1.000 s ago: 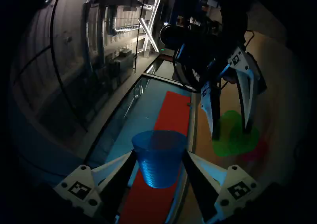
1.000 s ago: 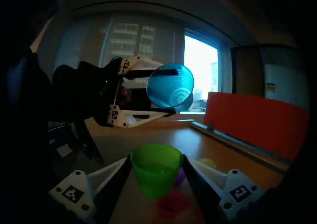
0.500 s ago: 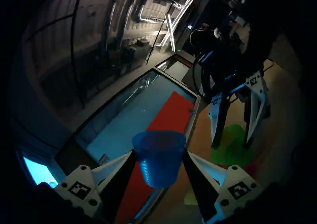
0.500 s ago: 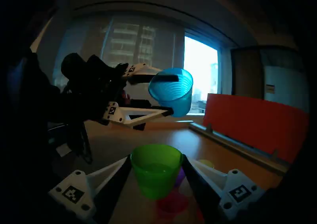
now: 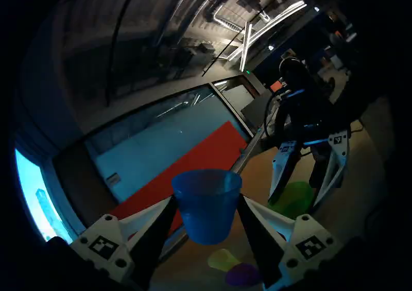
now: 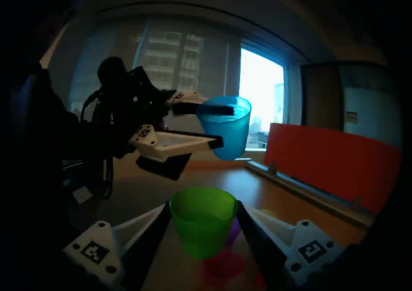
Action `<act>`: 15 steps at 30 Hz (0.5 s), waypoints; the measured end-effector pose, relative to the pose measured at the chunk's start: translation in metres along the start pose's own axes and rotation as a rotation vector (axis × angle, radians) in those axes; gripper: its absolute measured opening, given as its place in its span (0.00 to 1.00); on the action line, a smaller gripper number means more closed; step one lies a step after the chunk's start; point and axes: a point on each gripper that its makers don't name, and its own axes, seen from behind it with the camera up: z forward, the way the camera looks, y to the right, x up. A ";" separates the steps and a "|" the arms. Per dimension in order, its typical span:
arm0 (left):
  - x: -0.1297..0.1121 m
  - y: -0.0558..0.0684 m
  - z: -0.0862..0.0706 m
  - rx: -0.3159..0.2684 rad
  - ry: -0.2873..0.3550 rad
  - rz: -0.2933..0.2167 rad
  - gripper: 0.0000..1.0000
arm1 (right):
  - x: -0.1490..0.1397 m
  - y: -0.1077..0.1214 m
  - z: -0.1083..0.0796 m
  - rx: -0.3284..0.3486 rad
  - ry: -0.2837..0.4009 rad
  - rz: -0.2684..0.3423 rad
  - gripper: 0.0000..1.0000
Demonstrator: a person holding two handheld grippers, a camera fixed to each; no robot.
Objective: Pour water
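A translucent blue cup [image 5: 207, 208] sits between the fingers of my left gripper [image 5: 207, 201], which is shut on it. In the right gripper view that left gripper [image 6: 226, 122] holds the blue cup [image 6: 224, 129] close to upright, in the air above and beyond the green cup. My right gripper [image 6: 203, 208] is shut on a green cup [image 6: 202, 221] with liquid in it, low over the table. In the left gripper view the right gripper [image 5: 293, 202] and its green cup [image 5: 294, 198] stand farther off to the right.
A wooden table [image 6: 252, 185] carries small cups: yellow [image 5: 221, 259], purple [image 5: 242, 274] and red [image 6: 225, 264]. A red partition [image 6: 335, 157] runs along the table's far edge. A bright window [image 6: 260, 100] lies behind, and dark cabling hangs from the left gripper's body.
The left gripper has rotated back, bringing the blue cup from mouth-toward-the-green-cup to nearly upright and slightly lower. The right gripper and green cup have stayed still.
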 end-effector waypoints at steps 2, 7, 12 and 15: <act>-0.003 -0.002 0.001 0.000 -0.010 -0.061 0.82 | 0.001 0.000 0.000 0.000 -0.001 0.004 0.92; -0.006 -0.004 0.000 -0.003 -0.023 -0.193 0.82 | 0.002 0.001 -0.001 -0.005 0.002 0.001 0.92; -0.008 -0.005 0.000 -0.010 -0.030 -0.298 0.82 | 0.004 0.003 -0.001 -0.010 0.005 0.001 0.92; -0.011 -0.004 0.000 -0.017 -0.039 -0.353 0.82 | 0.005 0.003 -0.002 -0.008 0.008 0.000 0.92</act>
